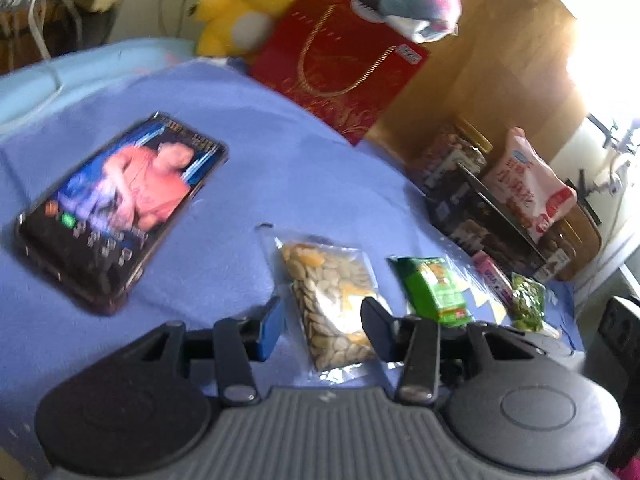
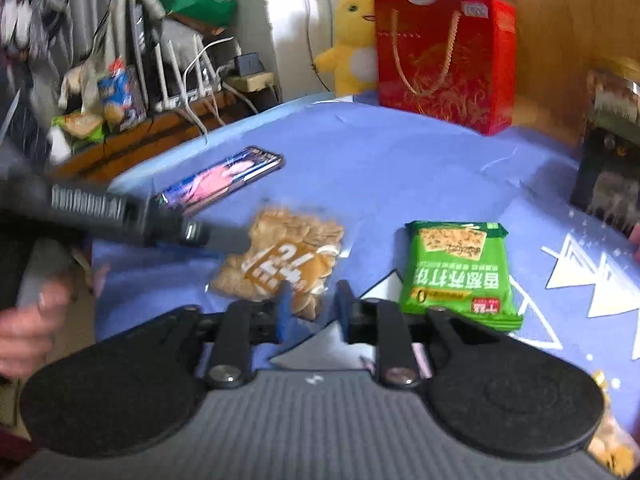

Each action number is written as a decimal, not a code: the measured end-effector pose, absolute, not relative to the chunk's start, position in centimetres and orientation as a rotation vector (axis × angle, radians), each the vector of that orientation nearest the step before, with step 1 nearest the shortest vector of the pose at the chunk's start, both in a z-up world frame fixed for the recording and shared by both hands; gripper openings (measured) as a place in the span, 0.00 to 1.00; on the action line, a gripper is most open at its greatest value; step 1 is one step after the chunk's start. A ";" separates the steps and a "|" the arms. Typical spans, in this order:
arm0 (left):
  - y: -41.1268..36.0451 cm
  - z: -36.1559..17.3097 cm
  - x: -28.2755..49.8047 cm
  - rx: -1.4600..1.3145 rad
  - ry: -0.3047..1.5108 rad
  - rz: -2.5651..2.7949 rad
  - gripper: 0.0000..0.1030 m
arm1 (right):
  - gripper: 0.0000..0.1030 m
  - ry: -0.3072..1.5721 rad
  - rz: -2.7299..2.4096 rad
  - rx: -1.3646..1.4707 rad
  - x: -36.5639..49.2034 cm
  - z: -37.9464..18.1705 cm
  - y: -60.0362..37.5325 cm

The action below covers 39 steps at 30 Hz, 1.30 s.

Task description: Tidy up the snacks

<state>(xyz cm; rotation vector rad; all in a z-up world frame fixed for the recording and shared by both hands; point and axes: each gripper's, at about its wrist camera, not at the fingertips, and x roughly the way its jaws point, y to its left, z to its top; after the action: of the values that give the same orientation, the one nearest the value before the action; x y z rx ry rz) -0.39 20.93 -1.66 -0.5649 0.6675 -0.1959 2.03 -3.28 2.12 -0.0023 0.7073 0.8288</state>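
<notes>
A clear packet of pale seeds (image 1: 332, 300) (image 2: 280, 256) lies on the blue cloth (image 1: 240, 152). My left gripper (image 1: 324, 328) straddles its near end. Cloth shows between the left pad and the packet, so the jaws stand open around it. In the right wrist view the left gripper (image 2: 216, 236) reaches in from the left to the packet's edge. My right gripper (image 2: 314, 312) is open just short of the packet's near corner, with only cloth between its fingers. A green cracker packet (image 1: 434, 292) (image 2: 456, 272) lies to the right of the seeds.
A phone (image 1: 120, 208) (image 2: 224, 180) lies at the left with its screen lit. A red gift bag (image 1: 340, 64) (image 2: 444, 60) and a yellow plush (image 1: 248, 4) stand at the back. At the right are a dark rack of snacks (image 1: 480, 216), a pink box (image 1: 492, 276) and a small green packet (image 1: 528, 304).
</notes>
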 end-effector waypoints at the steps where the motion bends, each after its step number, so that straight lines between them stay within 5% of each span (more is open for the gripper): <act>1: 20.8 -1.6 -0.3 -0.568 0.666 -0.194 0.42 | 0.40 0.727 0.816 0.054 2.7 2.1 -3.9; 8: 18.0 -1.3 2.5 -0.484 0.669 -0.231 0.42 | 0.39 0.726 0.583 0.309 4.8 1.8 -11.4; 16: 16.0 -1.0 3.2 -0.427 0.678 -0.284 0.49 | 0.44 0.691 0.701 0.096 1.0 2.9 -8.6; 20: 16.6 -1.2 2.1 -0.435 0.686 -0.309 0.46 | 0.56 0.640 0.734 -0.099 0.0 2.1 -4.5; 27: 16.5 -0.7 1.5 -0.460 0.680 -0.280 0.37 | 0.37 0.548 0.745 -0.178 -0.8 2.7 -2.9; 39: 7.6 7.8 11.6 -0.319 0.522 -0.515 0.37 | 0.37 0.286 0.437 -0.166 4.6 8.0 -10.0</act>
<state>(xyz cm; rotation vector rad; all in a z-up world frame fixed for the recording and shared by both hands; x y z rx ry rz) 11.60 7.60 7.76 -0.3187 0.5216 -0.5146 4.64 -10.03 7.95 -0.1661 0.2857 0.4365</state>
